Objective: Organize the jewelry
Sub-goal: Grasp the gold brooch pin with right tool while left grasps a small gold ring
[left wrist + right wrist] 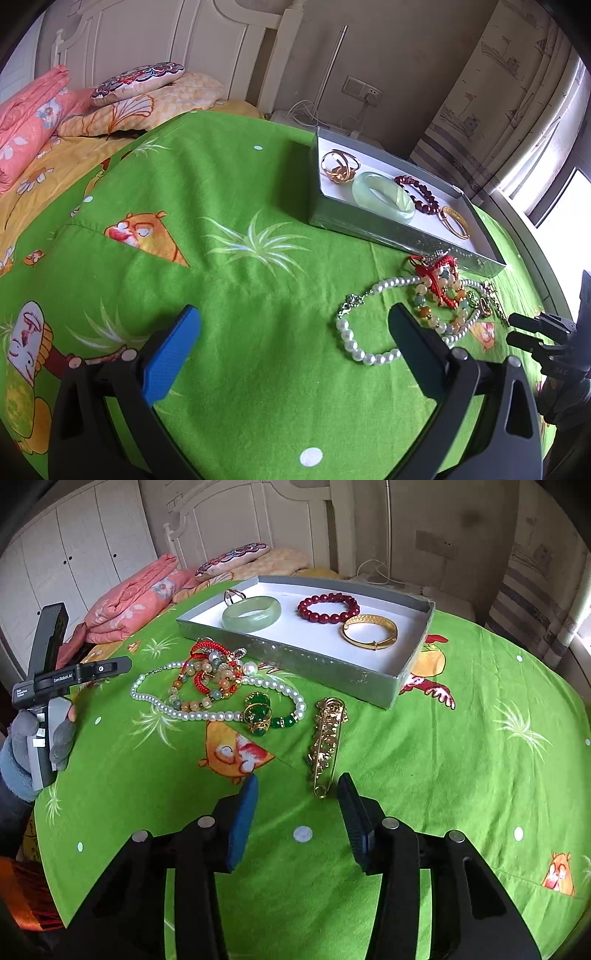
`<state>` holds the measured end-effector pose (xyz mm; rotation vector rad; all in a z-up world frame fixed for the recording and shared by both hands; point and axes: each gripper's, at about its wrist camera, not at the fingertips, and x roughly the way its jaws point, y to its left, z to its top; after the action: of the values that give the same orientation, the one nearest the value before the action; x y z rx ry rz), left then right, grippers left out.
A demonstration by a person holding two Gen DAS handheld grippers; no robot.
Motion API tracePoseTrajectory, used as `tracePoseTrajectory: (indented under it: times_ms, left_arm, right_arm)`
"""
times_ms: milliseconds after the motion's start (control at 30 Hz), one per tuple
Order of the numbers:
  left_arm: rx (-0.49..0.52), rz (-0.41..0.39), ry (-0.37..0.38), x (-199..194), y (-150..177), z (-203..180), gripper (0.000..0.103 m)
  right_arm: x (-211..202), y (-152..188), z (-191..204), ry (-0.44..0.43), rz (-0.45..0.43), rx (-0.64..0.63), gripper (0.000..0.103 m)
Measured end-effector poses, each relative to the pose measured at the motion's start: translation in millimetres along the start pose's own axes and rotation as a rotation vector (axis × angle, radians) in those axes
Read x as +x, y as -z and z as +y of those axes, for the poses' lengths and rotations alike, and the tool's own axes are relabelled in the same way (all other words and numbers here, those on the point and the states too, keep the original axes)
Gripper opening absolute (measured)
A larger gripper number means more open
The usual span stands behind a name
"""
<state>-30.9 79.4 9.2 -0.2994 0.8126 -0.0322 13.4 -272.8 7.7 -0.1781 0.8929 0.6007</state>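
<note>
A grey box [295, 656] [373, 229] with a white floor holds a jade bangle [251, 613] [382, 197], a dark red bead bracelet [328, 607] [417, 192], a gold bangle [369, 631] [454, 221] and gold rings [340, 166]. In front of it on the green cloth lie a pearl necklace [207, 712] [351, 339], a red-cord bead tangle [210, 675] [439, 280], green stone rings [258, 712] and a gold brooch pin [325, 746]. My right gripper [297, 794] is open, just short of the pin. My left gripper [295, 325] is open, left of the pearls.
The green cartoon cloth [461, 738] covers a round table. Behind it is a bed with pink folded bedding [136, 594] and pillows [147, 88]. The left gripper's body and gloved hand [40, 716] show at the left of the right wrist view.
</note>
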Motion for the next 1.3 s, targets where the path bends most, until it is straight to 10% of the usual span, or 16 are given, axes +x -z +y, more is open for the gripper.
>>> tracePoseTrajectory:
  times_ms: [300,433,700,1000,1300]
  left_arm:
    - [-0.010,-0.003,-0.014,0,1,0,0.101]
    - [-0.009,-0.001,-0.012,0,2,0,0.101]
    - [0.018,-0.010,-0.006,-2,3,-7,0.100]
    - [0.369,0.012,0.126,-2,20,-127,0.093]
    - [0.691,0.088,0.209,39,23,-217,0.061]
  right_arm:
    - [26,-28,-7,0.129,0.010,0.052,0.044]
    - [27,-25,3,0.155,-0.003,0.010,0.019]
    - [6,-8,-7,0.169,-0.071,0.124,0.019]
    - [-20,19,-13,0.204,-0.123,0.255,0.019]
    - [-25,27,-12,0.172,-0.127,0.262,0.019]
